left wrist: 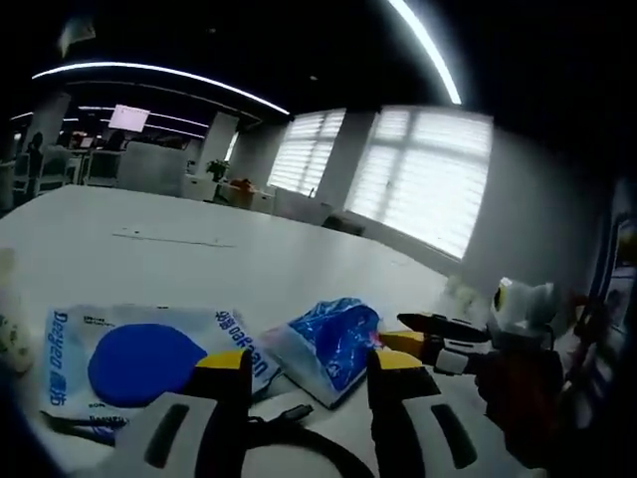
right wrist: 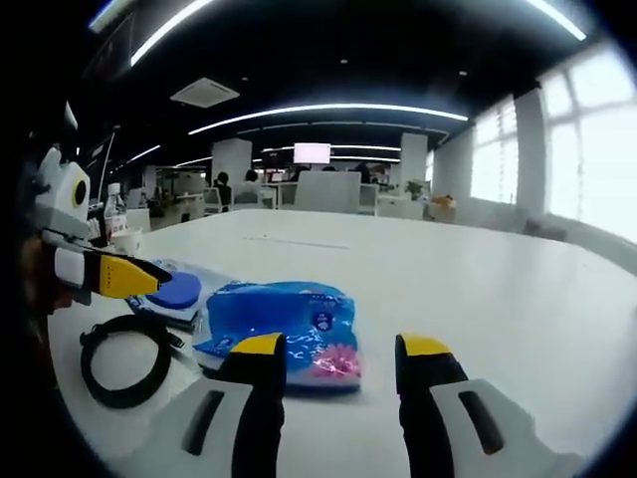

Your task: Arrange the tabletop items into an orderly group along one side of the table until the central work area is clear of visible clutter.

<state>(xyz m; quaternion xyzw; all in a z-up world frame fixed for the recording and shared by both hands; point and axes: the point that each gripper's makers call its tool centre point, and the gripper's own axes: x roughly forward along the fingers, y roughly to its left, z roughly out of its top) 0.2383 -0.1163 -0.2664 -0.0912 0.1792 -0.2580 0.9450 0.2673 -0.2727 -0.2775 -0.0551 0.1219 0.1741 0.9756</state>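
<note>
So the blue crinkly packet (right wrist: 284, 324) is lying flat on the white bench (right wrist: 478, 289), and in your right gripper view it sits just ahead of the jaws, more in front of the left jaw than the right, with its near edge partly hidden behind that yellow tip. Your right gripper (right wrist: 341, 349) has its jaws spread wide with nothing between them, just bare bench showing in the gap. In your left gripper view the same packet (left wrist: 333, 344) lies just past the tips and pretty much lined up with the gap, and the left gripper (left wrist: 304, 363) is also spread apart and holding nothing. Next to the blue packet is a flat white pouch with a big blue disc (left wrist: 149, 358) printed or packed in it, lying just beside it on the bench; from the right gripper view you catch that pouch (right wrist: 179, 291) behind and to the side of the blue packet. A black coiled cable (right wrist: 124, 358) is lying in a loop near both of them, and part of it curls under the left gripper's jaws in the left gripper view. Farther back there's a bottle (right wrist: 115, 214) standing near the bench edge, with office desks and window blinds behind.
</note>
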